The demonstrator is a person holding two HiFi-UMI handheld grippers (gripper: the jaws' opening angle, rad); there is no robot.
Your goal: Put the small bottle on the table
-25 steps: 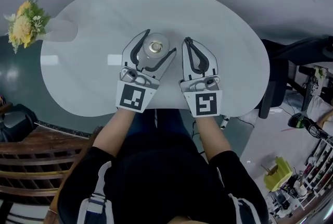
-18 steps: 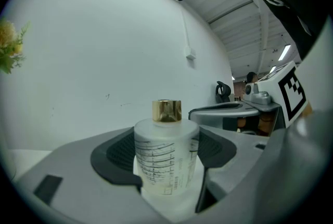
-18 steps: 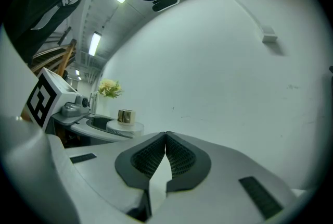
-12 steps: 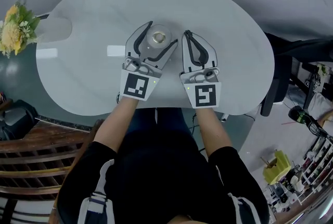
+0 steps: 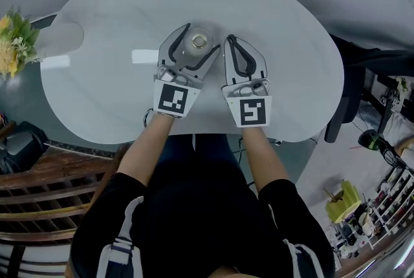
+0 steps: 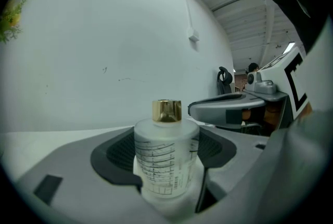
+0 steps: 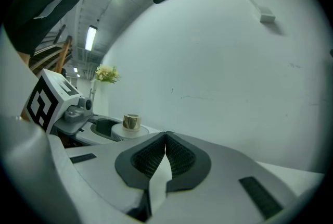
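Note:
A small frosted bottle (image 5: pixel 197 44) with a gold cap stands upright between the jaws of my left gripper (image 5: pixel 202 39), which is shut on it over the middle of the white oval table (image 5: pixel 116 24). In the left gripper view the bottle (image 6: pixel 166 165) fills the space between the dark pads (image 6: pixel 115 152), printed lines on its side. Whether its base touches the tabletop is hidden. My right gripper (image 5: pixel 230 39) hovers just to the right, jaws shut on nothing (image 7: pixel 165 135). From the right gripper view the gold cap (image 7: pixel 131 122) shows at the left.
A vase of yellow flowers (image 5: pixel 13 44) stands at the table's left edge. A wooden chair (image 5: pixel 39 192) is at lower left, and a black chair (image 5: pixel 362 76) stands by the table's right edge. A white wall lies beyond the table.
Both grippers have shifted slightly farther over the table, the left one still carrying the bottle. The right gripper stays shut beside it.

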